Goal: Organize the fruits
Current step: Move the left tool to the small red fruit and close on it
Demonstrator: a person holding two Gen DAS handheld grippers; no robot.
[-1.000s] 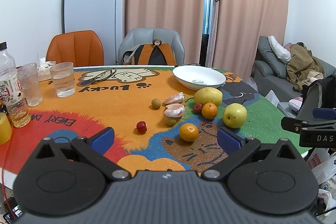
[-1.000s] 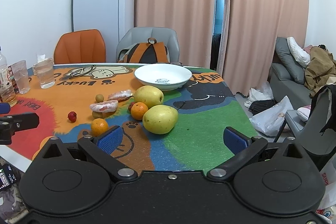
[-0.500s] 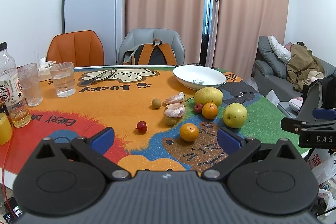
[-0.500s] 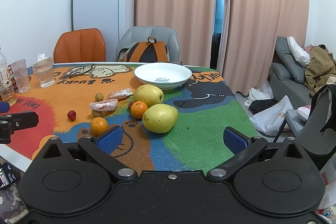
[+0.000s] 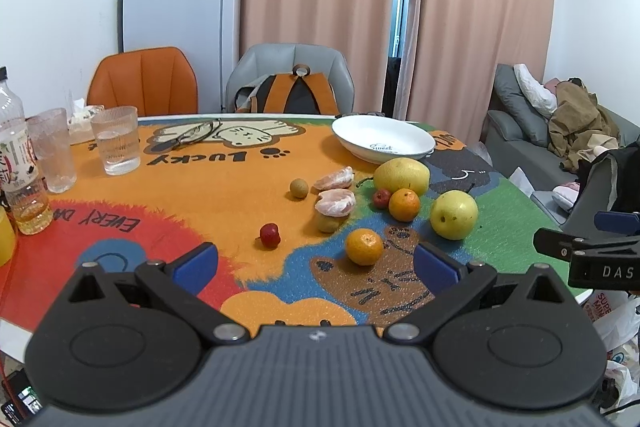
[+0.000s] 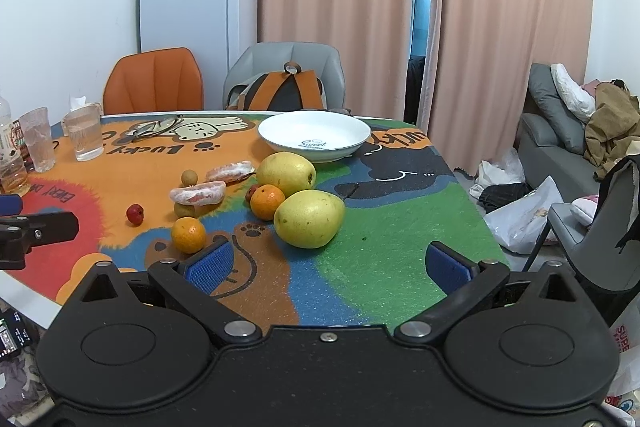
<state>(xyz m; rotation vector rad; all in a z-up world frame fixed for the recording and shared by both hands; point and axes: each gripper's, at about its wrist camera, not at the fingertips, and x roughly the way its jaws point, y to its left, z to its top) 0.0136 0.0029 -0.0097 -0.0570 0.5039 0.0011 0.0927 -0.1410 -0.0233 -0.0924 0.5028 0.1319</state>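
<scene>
Fruit lies scattered on a colourful cartoon mat [image 5: 168, 203]. A white bowl [image 5: 383, 143] [image 6: 314, 135] stands at the far side, with nothing in it. Near it lie a large yellow fruit [image 5: 401, 175] [image 6: 285, 174], a yellow-green pear [image 5: 454, 215] [image 6: 309, 218], two oranges [image 5: 364, 246] [image 5: 404, 204], peeled citrus segments [image 5: 335, 202] [image 6: 198, 194], a small red fruit [image 5: 270, 235] [image 6: 135, 213] and a brown longan [image 5: 299, 187]. My left gripper [image 5: 316, 265] hovers open over the near edge. My right gripper [image 6: 328, 267] is open too, just short of the pear.
Two glasses [image 5: 116, 141] [image 5: 53, 155] and a drink bottle [image 5: 20, 167] stand at the table's left. Spectacles [image 5: 188, 137] lie on the mat. An orange chair [image 5: 142, 83] and a grey chair with a backpack [image 5: 290, 87] stand behind. A sofa [image 5: 532, 131] is at the right.
The right wrist view has crept slightly closer to the fruit. Nothing on the table has moved and both grippers stay open.
</scene>
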